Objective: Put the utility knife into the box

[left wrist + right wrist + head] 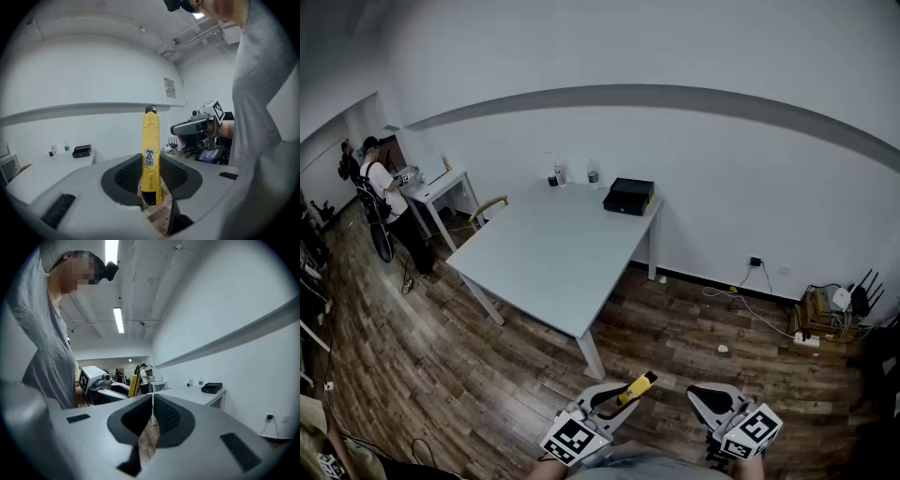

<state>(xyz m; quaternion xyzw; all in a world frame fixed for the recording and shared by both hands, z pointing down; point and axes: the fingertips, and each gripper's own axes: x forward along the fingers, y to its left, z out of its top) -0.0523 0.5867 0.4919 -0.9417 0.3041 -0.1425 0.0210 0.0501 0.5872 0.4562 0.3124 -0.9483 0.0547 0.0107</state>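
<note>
The left gripper's [602,403] jaws pinch a yellow utility knife [151,150] near its lower end, and it stands upright between the pads. The right gripper's [153,409] jaws are pressed together with nothing between them. Both hang above the wooden floor [441,356], well apart from the grey table [553,253], where a black box [629,196] sits at the far corner.

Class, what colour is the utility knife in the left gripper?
The utility knife is yellow, black-tipped; clearest in the left gripper view.
</note>
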